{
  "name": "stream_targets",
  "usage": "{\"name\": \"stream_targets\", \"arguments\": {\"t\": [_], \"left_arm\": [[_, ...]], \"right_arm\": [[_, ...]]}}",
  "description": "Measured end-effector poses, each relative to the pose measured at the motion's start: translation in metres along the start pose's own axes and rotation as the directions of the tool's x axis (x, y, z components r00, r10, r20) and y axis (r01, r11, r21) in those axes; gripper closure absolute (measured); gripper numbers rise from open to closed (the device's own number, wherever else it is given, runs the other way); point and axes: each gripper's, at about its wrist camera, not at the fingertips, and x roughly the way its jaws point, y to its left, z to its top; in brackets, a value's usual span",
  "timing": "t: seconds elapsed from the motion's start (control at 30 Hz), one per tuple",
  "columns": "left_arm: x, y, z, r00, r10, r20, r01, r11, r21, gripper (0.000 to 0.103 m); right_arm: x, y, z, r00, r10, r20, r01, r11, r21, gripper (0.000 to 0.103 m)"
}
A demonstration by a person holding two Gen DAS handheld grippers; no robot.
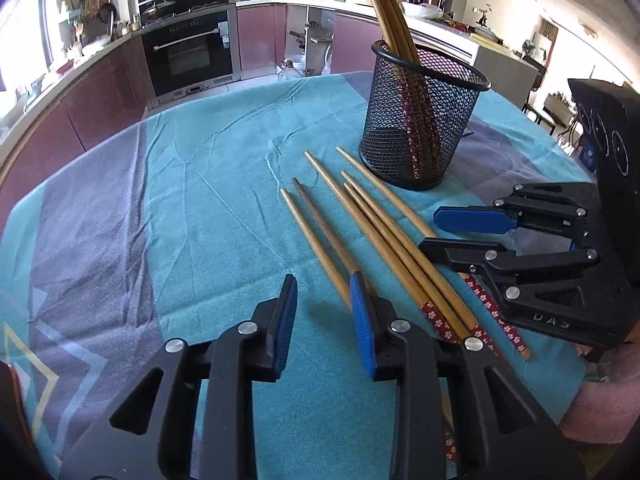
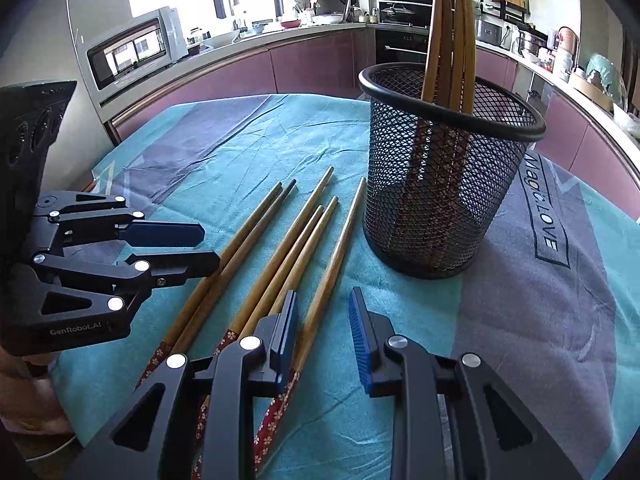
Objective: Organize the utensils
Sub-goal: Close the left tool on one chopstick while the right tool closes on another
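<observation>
We are holding both grippers low over the near edge of the tabletop [image 1: 100, 240], which a teal and grey cloth [image 2: 248, 140] is covering, and both are standing with their fingers apart and nothing between them. Six loose chopsticks [image 2: 288, 248] are lying side by side on the cloth, their long axes running away from us, the patterned red handles toward the near edge and the thin tips pointing at the black mesh cup [image 2: 440, 184]. That cup is standing upright farther in, already holding several chopsticks with their tips up. The right gripper [image 2: 324, 332] is hanging over the handle ends of the rightmost chopsticks, and the outermost one is running up through its gap, so we judge it the nearer tool for the next pick. The left gripper [image 1: 320, 328] is hovering beside the leftmost pair, with the cup well off to its right.
</observation>
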Motion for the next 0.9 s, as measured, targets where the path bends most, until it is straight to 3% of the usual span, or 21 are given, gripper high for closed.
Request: {"name": "stream_targets", "arguments": {"t": [0.07, 0.3, 0.4, 0.77, 0.9], "left_arm": [[0.001, 0.002, -0.001, 1.000, 0.017, -0.010, -0.017, 1.000, 0.001, 0.078], [-0.007, 0.009, -0.003, 0.996, -0.079, 0.030, 0.080, 0.995, -0.056, 0.077], [-0.002, 0.004, -0.002, 0.999, -0.049, 0.014, 0.049, 0.998, -0.034, 0.077], [0.003, -0.004, 0.002, 0.999, -0.048, 0.000, 0.048, 0.999, 0.001, 0.076], [0.005, 0.001, -0.003, 0.999, -0.037, -0.020, 0.037, 0.999, 0.000, 0.080]], "right_arm": [[0.000, -0.002, 0.000, 1.000, 0.003, -0.001, -0.003, 1.000, 0.005, 0.078], [0.001, -0.002, 0.001, 1.000, 0.008, -0.003, -0.008, 1.000, 0.015, 0.078], [0.000, -0.003, 0.000, 1.000, 0.010, -0.003, -0.010, 1.000, 0.016, 0.078], [-0.001, -0.006, 0.000, 1.000, 0.013, -0.003, -0.013, 1.000, 0.018, 0.078], [-0.002, -0.006, -0.001, 1.000, 0.012, -0.003, -0.012, 1.000, 0.014, 0.078]]}}
